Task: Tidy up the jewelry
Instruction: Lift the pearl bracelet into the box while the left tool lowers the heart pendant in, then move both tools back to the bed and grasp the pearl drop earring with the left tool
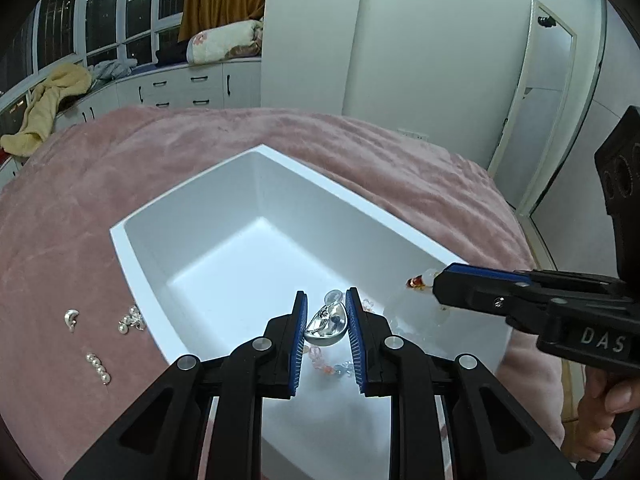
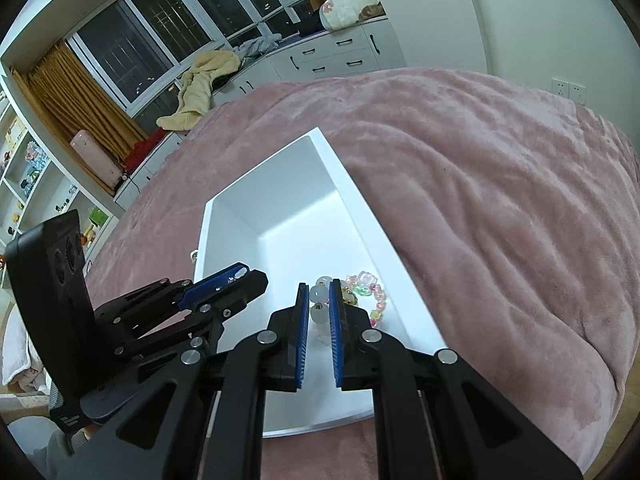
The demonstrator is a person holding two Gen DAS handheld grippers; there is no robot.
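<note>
We worked over the bed's pink blanket [image 1: 120, 208], where a white box [image 1: 132, 248] sat open. Our left gripper [image 1: 327, 312] hung over the box's near end, jaws clamped on a silver ring [image 1: 326, 326]. Our right gripper [image 2: 319, 300] held a pale bead bracelet [image 2: 319, 294] between its jaws — a pastel bracelet [image 2: 370, 292] lay inside the box. Pearl earrings [image 1: 98, 368] lay on the blanket, left of the box.
</note>
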